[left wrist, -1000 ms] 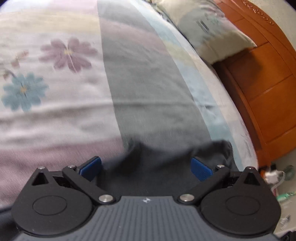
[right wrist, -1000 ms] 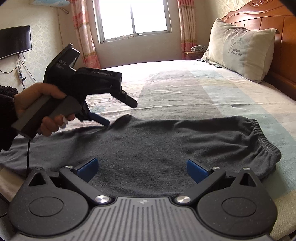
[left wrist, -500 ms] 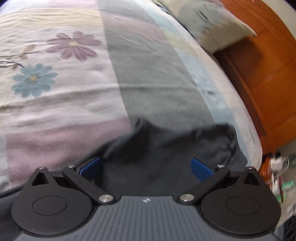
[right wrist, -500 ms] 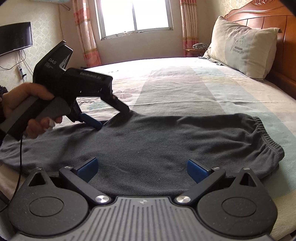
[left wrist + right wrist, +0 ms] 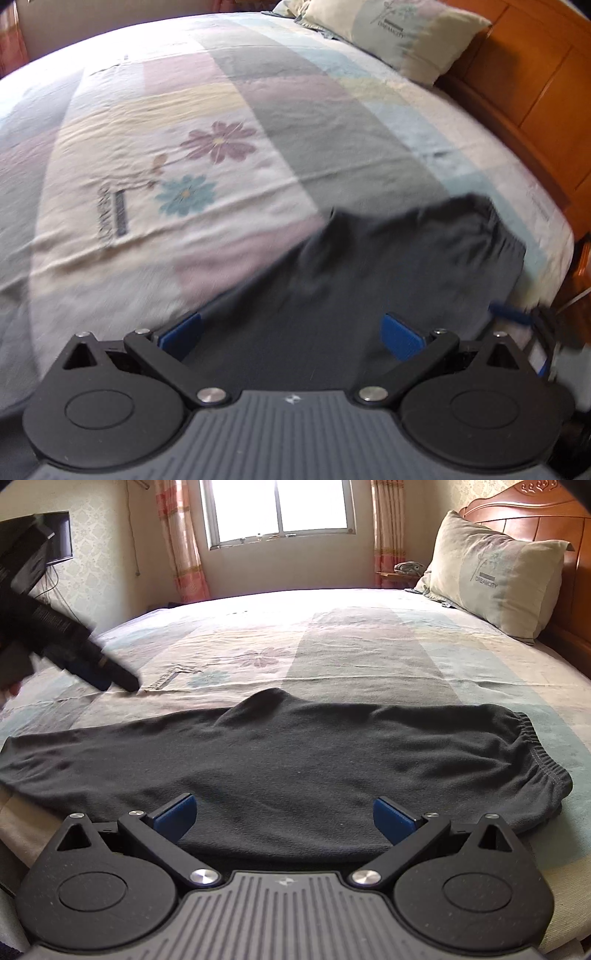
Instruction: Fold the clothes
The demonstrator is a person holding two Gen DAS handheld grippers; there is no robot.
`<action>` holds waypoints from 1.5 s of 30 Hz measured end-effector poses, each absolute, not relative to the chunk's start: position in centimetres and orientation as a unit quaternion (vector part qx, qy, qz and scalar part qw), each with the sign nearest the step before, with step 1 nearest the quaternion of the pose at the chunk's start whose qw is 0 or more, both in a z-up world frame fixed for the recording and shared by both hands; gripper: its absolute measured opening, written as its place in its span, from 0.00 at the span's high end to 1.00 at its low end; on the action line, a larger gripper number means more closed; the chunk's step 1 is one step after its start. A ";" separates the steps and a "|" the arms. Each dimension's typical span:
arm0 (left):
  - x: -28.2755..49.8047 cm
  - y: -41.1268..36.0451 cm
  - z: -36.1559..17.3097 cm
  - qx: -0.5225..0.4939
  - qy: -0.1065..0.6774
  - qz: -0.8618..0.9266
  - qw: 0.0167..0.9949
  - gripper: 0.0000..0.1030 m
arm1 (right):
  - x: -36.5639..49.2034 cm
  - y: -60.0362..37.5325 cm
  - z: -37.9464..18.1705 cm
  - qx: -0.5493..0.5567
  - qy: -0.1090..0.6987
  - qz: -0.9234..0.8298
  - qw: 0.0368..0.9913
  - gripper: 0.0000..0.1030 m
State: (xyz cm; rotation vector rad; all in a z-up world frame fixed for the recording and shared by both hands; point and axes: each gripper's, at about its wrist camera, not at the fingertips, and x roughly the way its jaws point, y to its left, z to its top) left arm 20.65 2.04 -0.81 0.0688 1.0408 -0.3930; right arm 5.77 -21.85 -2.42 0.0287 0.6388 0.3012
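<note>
Dark grey trousers (image 5: 295,764) lie folded lengthwise across the near edge of the bed, elastic waistband (image 5: 543,753) to the right and the leg end at the far left. A small peak of cloth stands up at the far edge, mid-length. My right gripper (image 5: 282,818) hovers open over the near edge of the trousers, nothing between its blue pads. My left gripper (image 5: 290,334) is open and empty above the trousers (image 5: 388,280); in the right wrist view it (image 5: 114,677) is raised at the left, blurred, clear of the cloth.
The bed has a patchwork sheet with flower prints (image 5: 218,142). A pillow (image 5: 495,576) leans on the wooden headboard (image 5: 546,509) at the right. A window (image 5: 280,511) with curtains is at the back, a wall screen (image 5: 55,537) at the left.
My left gripper has lifted off the trousers' far edge and drawn back to the left, leaving a small peak of cloth there. The right gripper has stayed put, open.
</note>
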 end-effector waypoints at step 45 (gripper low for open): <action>13.1 11.6 -6.4 -0.033 0.460 -0.040 0.886 0.01 | 7.5 -18.4 -4.8 0.007 0.378 0.169 0.910 0.00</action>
